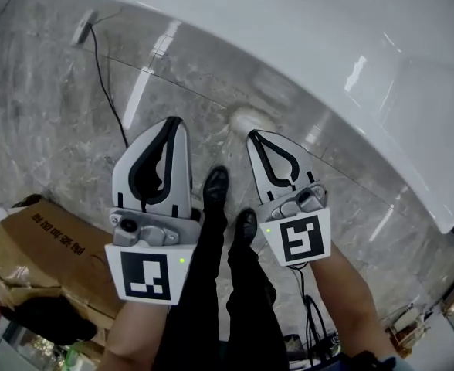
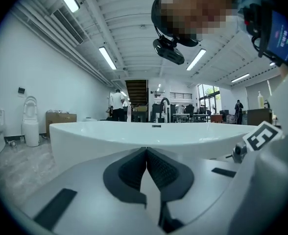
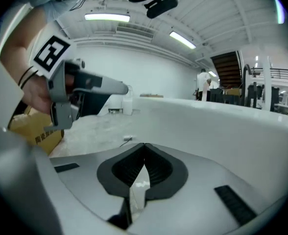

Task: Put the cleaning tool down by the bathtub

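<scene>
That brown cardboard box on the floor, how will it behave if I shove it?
The cardboard box looks creased and dented, so its walls would probably buckle rather than push stiffly. On the glossy stone floor it would likely slide easily.

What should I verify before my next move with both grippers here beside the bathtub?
1. Left gripper empty, jaws together: ok.
2. Right gripper empty, jaws together: ok.
3. Cleaning tool located: cannot tell; only a pale patch lies on the floor by the bathtub.
4. Cable clear of the shoes: cannot tell; it runs behind the left gripper.
5. Free floor on the left: not ok; a cardboard box stands there.
</scene>
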`<control>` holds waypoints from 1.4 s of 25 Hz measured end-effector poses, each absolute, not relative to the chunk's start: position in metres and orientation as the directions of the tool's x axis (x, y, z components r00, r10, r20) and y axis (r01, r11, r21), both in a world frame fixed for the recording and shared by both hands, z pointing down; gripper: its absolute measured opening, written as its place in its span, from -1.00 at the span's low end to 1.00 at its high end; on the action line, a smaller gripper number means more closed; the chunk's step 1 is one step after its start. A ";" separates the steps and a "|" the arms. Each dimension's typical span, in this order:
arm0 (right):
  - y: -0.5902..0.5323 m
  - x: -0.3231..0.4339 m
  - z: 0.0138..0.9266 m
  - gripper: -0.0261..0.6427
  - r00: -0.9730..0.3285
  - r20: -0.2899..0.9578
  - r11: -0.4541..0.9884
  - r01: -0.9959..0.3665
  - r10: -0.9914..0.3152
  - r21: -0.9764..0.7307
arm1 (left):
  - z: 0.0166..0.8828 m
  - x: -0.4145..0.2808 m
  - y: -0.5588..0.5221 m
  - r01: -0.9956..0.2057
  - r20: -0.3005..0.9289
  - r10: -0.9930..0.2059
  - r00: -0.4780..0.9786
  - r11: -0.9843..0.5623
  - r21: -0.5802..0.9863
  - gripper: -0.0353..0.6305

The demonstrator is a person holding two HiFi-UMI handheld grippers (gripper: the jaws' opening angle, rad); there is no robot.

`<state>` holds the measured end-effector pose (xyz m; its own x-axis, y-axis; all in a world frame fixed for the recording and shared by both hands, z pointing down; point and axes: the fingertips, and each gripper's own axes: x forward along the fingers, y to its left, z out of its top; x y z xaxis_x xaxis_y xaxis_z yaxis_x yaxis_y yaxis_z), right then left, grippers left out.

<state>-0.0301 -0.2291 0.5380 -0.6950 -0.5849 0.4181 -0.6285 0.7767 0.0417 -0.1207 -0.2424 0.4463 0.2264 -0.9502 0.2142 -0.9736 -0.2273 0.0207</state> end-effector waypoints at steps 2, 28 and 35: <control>-0.236 -0.027 0.477 -0.88 -0.668 0.339 0.710 -0.704 -0.663 0.001 | 0.410 -0.122 -0.241 -0.976 0.191 -0.958 0.216 -0.218 0.010 -0.84; -0.251 -0.014 0.293 -0.89 -0.573 0.110 0.581 -0.812 -0.812 0.055 | 0.277 -0.115 -0.233 -0.975 0.093 -0.975 0.201 -0.209 -0.077 -0.84; -0.253 -0.018 0.299 -0.89 -0.579 0.116 0.588 -0.807 -0.807 0.059 | 0.280 -0.115 -0.236 -0.975 0.090 -0.975 0.205 -0.211 -0.072 -0.84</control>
<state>-0.0176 -0.2530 0.2989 -0.5793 -0.8068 0.1157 -0.8068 0.5878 0.0594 -0.1153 -0.2364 0.2799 0.2045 -0.9747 0.0900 -0.9748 -0.2112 -0.0721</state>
